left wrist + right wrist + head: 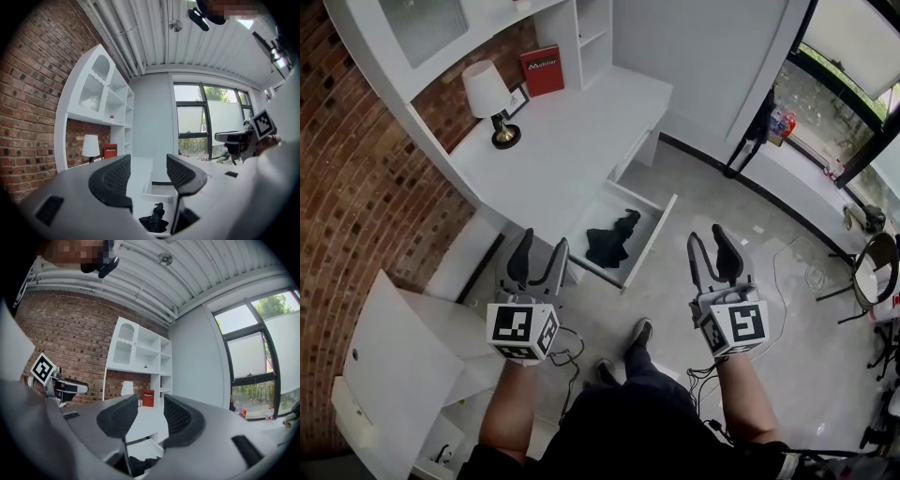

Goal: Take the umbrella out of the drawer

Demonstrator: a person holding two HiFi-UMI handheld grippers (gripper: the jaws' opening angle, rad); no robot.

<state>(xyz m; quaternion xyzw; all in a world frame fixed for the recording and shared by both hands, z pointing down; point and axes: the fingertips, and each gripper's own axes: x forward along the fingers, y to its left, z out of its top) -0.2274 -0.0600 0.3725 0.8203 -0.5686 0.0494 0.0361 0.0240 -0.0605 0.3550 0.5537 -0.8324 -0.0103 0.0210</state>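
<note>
A folded black umbrella (pixel 613 240) lies in the pulled-out white drawer (pixel 661 221) under the desk. My left gripper (pixel 538 259) hovers just left of the drawer's near corner, jaws apart with nothing between them; the left gripper view shows the umbrella (pixel 154 219) low between its fingers (pixel 112 180). My right gripper (pixel 714 251) hangs above the floor to the right of the drawer, also open and empty. In the right gripper view, the umbrella (pixel 138 466) appears as a dark shape beneath the pads (pixel 174 417).
A white desk (pixel 572 131) carries a lamp (pixel 492 101), a small frame and a red book (pixel 543 70). A brick wall runs along the left. An open white cabinet door (pixel 389 361) stands at lower left. Cables (pixel 797 272) trail over the grey floor on the right; a chair (pixel 872 267) sits at far right.
</note>
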